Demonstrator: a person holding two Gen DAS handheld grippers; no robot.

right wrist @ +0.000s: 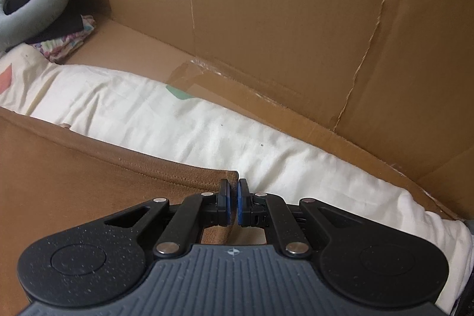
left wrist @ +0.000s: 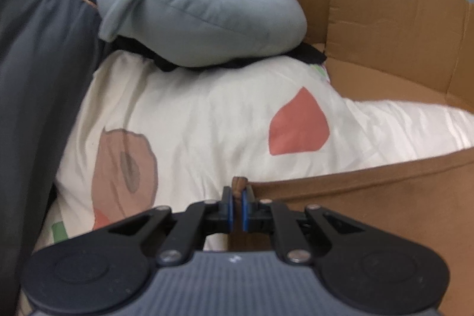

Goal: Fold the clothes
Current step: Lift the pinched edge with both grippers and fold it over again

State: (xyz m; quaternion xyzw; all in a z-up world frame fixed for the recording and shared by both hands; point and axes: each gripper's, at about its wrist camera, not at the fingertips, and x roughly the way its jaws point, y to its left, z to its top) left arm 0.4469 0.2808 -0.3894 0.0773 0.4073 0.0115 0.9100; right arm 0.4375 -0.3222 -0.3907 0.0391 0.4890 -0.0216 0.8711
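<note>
brown garment [left wrist: 370, 197] pinched in both hand-held grippers.

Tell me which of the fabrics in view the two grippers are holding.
The brown garment: both the left gripper and right gripper pinch its hemmed edge. The white printed sheet and grey pillow lie untouched.

The right tongs [right wrist: 234, 191] pinch the brown garment's [right wrist: 89, 168] hemmed corner over white bedding [right wrist: 207, 132].

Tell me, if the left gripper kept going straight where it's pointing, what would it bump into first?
Probably the white patterned bedding just beyond its fingertips. The left gripper is shut on a corner of the brown garment and angled downward; depth is hard to judge.
</note>
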